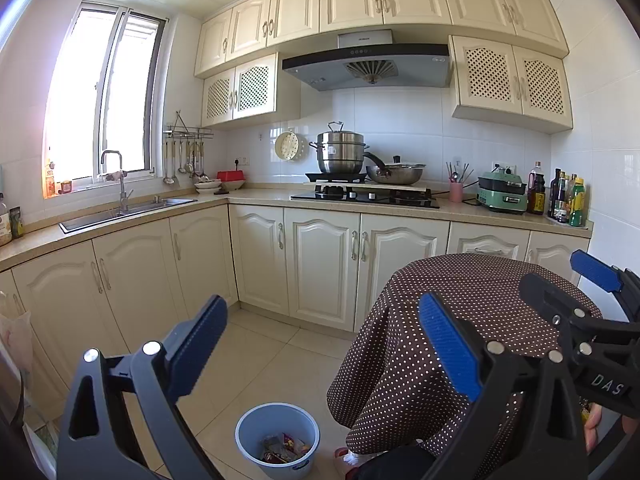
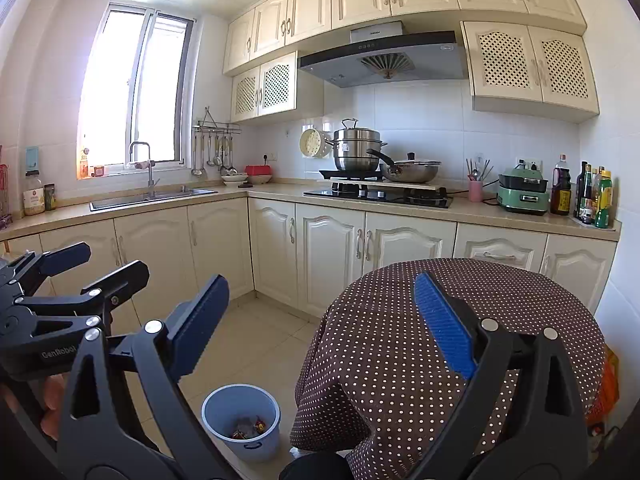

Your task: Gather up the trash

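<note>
A light blue bin (image 1: 277,438) stands on the tiled floor beside a round table under a brown dotted cloth (image 1: 472,304). Several crumpled wrappers (image 1: 284,450) lie inside it. The bin also shows in the right wrist view (image 2: 240,420), with the wrappers (image 2: 249,429) at its bottom. My left gripper (image 1: 324,344) is open and empty, held above the floor and bin. My right gripper (image 2: 320,332) is open and empty, over the table's near edge (image 2: 400,320). Each gripper shows in the other's view: the right one (image 1: 568,280) and the left one (image 2: 108,260).
An L-shaped counter with cream cabinets runs along the back, with a sink (image 1: 128,210) on the left and a stove (image 1: 366,196) with pots. Bottles (image 1: 566,198) stand at the right end. An orange bag (image 2: 606,384) hangs behind the table. Tiled floor (image 1: 256,356) lies between table and cabinets.
</note>
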The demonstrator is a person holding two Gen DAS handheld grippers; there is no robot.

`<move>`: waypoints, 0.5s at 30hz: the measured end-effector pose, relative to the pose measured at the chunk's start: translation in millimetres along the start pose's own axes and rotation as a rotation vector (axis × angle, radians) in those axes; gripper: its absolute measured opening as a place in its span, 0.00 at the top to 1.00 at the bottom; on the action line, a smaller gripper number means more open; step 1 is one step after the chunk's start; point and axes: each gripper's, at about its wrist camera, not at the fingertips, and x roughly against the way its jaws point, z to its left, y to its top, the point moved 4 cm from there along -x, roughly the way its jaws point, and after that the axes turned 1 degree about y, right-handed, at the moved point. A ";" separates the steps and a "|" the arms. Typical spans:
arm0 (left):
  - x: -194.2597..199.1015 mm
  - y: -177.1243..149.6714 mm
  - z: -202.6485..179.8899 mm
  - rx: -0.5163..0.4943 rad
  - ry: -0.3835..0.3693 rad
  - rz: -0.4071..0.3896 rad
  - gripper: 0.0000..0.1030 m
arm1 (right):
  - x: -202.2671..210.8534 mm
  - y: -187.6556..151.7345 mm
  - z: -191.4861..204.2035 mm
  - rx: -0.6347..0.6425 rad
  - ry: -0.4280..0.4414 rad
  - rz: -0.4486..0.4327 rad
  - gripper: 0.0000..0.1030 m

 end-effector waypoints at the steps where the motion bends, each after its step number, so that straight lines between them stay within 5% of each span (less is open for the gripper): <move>1: 0.2 -0.4 -0.1 0.000 -0.001 0.000 0.08 | -0.2 -0.1 0.2 -0.001 0.000 0.001 0.11; 15: -0.9 -2.2 0.3 -0.002 -0.001 0.005 0.08 | 0.6 -2.3 6.3 -0.004 -0.002 0.007 0.10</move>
